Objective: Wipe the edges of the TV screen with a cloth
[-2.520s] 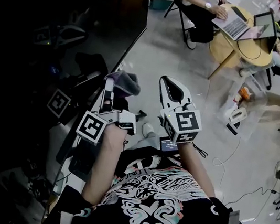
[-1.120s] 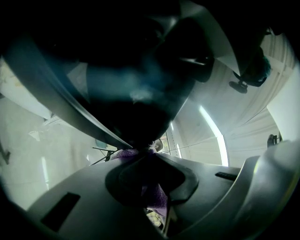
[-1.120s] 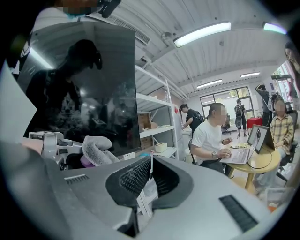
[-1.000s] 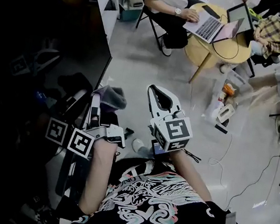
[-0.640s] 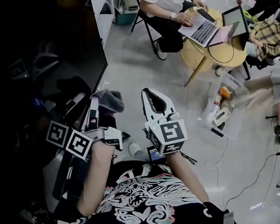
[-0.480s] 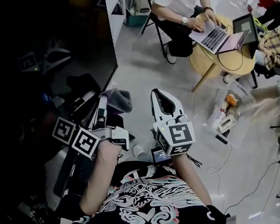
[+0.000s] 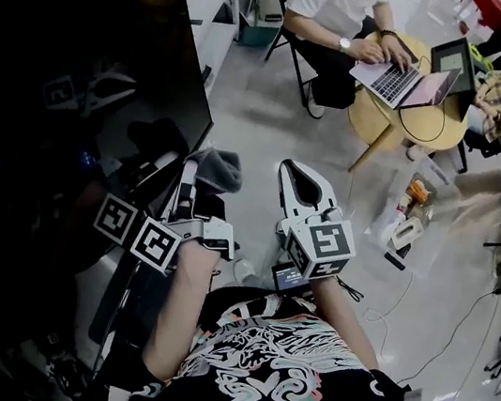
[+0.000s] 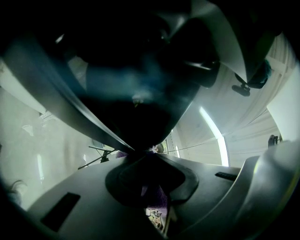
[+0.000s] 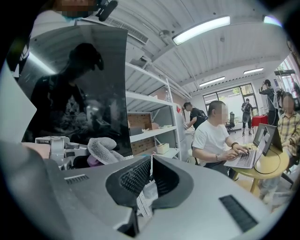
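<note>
Left claw (image 7: 195, 168) pinching the grey cloth (image 7: 219, 169), holding it at the TV's (image 7: 116, 39) lower corner, right claw (image 7: 301, 171) pressed together, gripping nothing, hovering just right of the TV.

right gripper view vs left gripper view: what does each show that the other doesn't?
Only the right gripper view: a person typing at a laptop, the shelving, and the right gripper, jaws shut with nothing between them. Only the left gripper view: a close-up of the TV screen edge, with the left gripper shut on the purple cloth and its tips right at that edge. Both: the dark TV screen and the cloth.
</note>
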Tool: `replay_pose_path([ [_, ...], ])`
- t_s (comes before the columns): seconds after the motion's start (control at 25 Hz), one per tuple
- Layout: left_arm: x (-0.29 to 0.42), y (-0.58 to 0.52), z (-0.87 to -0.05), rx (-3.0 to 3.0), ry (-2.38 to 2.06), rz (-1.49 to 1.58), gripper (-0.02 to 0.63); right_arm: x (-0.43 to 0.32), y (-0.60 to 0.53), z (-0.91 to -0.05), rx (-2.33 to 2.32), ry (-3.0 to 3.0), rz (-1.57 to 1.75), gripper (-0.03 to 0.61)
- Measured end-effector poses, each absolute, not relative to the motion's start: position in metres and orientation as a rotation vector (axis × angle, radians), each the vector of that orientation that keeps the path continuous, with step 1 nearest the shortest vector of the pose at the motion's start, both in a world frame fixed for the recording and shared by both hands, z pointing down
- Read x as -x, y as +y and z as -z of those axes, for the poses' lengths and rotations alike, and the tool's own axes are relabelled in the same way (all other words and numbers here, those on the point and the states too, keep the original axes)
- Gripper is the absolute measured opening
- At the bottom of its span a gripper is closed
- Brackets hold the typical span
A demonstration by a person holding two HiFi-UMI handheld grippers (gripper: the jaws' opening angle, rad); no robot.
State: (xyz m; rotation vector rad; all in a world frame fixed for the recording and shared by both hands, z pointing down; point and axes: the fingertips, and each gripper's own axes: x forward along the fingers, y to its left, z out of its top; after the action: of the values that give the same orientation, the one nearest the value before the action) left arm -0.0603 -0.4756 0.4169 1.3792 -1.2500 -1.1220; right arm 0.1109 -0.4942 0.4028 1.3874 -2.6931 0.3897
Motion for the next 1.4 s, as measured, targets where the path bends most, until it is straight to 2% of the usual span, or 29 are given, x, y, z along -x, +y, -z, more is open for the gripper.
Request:
replay_pose_path([
  [0.24, 0.046, -0.526, -0.414, -1.361, -1.251, 1.116, 0.054, -0.124, -0.546, -0.401, -1.376, -2.693, -0.418, 0.035],
  [1.4, 0.031, -0.562, -0.418, -1.367, -1.201, 1.155, 0.054, -0.135, -0.575, -0.41, -1.363, -2.683, -0.404, 0.035],
])
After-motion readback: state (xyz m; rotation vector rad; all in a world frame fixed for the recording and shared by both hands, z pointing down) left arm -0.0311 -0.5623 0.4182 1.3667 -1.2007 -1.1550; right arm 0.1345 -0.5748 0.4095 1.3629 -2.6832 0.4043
